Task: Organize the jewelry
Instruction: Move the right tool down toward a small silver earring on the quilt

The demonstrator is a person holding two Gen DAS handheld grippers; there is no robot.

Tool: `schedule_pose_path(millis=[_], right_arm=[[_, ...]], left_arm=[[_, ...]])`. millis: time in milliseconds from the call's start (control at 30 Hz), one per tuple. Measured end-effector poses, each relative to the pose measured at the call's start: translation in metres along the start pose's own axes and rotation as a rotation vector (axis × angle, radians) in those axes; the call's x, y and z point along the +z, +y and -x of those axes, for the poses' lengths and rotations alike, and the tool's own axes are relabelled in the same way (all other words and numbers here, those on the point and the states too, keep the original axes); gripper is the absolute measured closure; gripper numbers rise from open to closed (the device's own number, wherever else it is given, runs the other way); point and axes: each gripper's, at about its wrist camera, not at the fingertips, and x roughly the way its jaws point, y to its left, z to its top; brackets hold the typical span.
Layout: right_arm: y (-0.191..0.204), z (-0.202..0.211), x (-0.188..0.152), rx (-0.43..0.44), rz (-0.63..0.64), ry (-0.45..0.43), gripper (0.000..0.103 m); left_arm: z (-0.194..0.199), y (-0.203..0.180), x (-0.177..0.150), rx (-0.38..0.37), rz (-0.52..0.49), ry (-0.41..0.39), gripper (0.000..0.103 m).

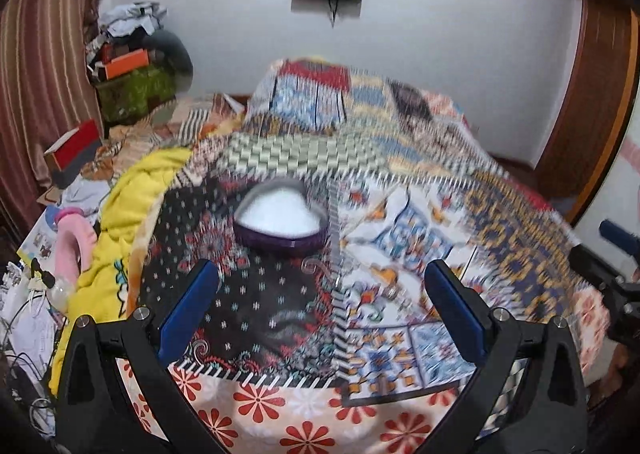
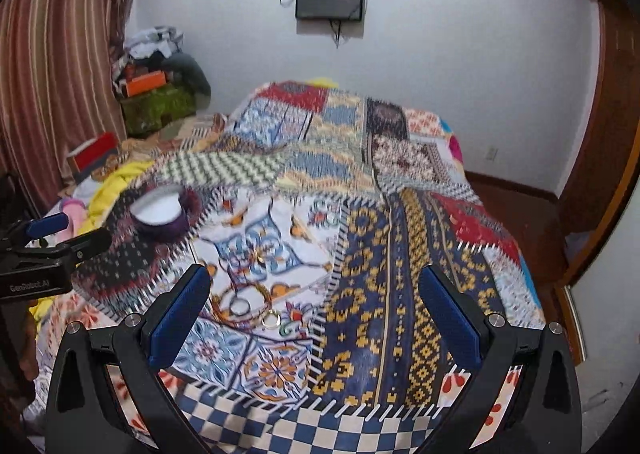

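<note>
1. Left gripper hangs over the bed, jaws wide apart, holding nothing
2. Right gripper likewise, jaws wide apart and bare
3. Purple box lies near the bed's left edge
4. Rings lie on the quilt just beside the right gripper's left finger

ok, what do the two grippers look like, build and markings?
Both match: the left gripper and the right gripper each have a black plastic frame with cut-out arms, silver round bolts at the joints, and two flat blue pads as fingers. In the right wrist view, the left gripper's black body carries white lettering, too blurred to read reliably. No sleeves visible.
</note>
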Motion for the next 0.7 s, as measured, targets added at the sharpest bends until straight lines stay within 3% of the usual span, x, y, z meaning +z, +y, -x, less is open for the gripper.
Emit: schedule_pose_path(millis=[200,367,700], right_arm=[[0.002,-0.018,-0.006,0.062,0.014,0.064,0.000],[0.009,-0.032,-0.008,0.124,0.024,0.102,0.009],[0.016,-0.056,-0.008,0.231,0.018,0.184,0.037]], left_arm=[[-0.030,0.001,-0.018,-0.027,-0.014,0.115,0.000],[-0.044,-0.002,-0.027,-0.057,-0.040,0.168,0.002],[-0.068,-0.013,-0.038,-0.131,-0.091,0.270,0.046]])
